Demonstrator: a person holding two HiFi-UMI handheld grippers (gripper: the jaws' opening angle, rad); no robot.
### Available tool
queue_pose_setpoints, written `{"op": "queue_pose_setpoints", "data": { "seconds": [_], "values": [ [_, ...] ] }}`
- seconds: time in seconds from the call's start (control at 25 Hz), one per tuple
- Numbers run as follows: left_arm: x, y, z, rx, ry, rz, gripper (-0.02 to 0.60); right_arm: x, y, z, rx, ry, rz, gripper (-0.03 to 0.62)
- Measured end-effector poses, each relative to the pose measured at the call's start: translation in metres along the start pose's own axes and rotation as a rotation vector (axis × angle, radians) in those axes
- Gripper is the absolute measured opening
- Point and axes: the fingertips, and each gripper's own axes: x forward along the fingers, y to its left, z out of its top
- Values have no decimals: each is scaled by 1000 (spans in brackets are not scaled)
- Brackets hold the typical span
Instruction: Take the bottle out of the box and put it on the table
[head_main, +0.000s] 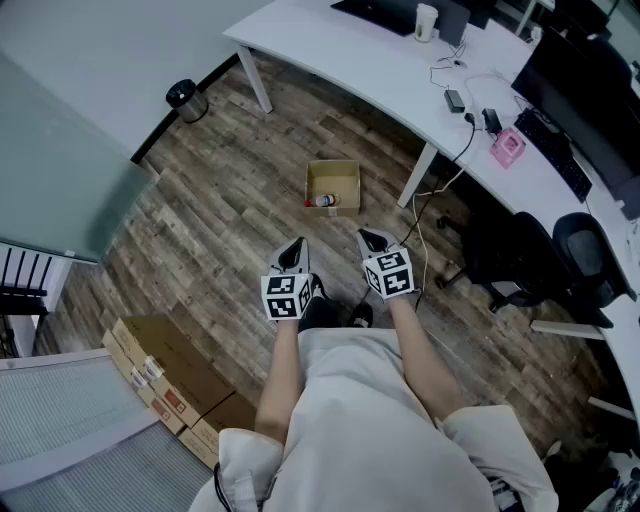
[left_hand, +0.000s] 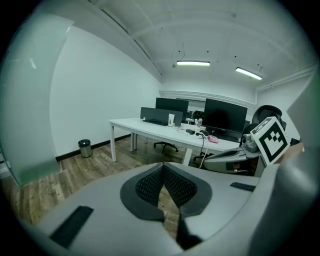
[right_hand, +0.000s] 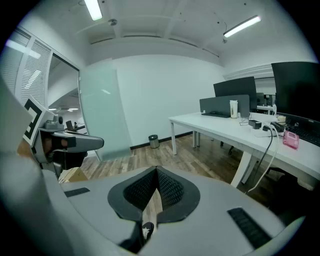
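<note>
- Right, bottle (head_main: 323, 201) lies on its side against the near wall of the box (head_main: 345, 172), with its red end to the left in the head view.
- Looks small and light, probably stiff, smooth plastic. It is round, so it may roll or slip. I'd take it across the middle of the body, not by the cap.
- Box is open-topped cardboard on the wood floor (head_main: 220, 230), near a leg of the table (head_main: 370, 60).
- Short of the box hover left gripper (head_main: 294, 254) and right gripper (head_main: 374, 241), side by side and well apart from the bottle.
- Both pairs of jaws are pressed together with nothing between them, so they must open before reaching in.
</note>
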Motion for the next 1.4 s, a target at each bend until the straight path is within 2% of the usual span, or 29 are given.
{"op": "queue_pose_setpoints", "data": {
  "seconds": [0.36, 0.56, 0.72, 0.92, 1.2, 1.4],
  "values": [
    [-6, 17, -9, -18, 17, -2, 14, 16, 14, 1, 16, 5, 10, 38],
    [-7, 30, -15, -46, 23, 11, 14, 18, 24, 1, 56, -43, 63, 38],
    [-6, 32, -18, -43, 39, 18, 14, 18, 27, -5, 77, -44, 88, 38],
    [10, 14, -13, -53, 40, -1, 14, 4, 6, -1, 179, -83, 101, 40],
    [37, 5, -4, -93, 13, -18, 14, 9, -12, -21, 131, -16, 124, 41],
    [68, -5, 0, -83, 22, -23, 14, 13, -47, -22, 132, -11, 97, 41]
  ]
}}
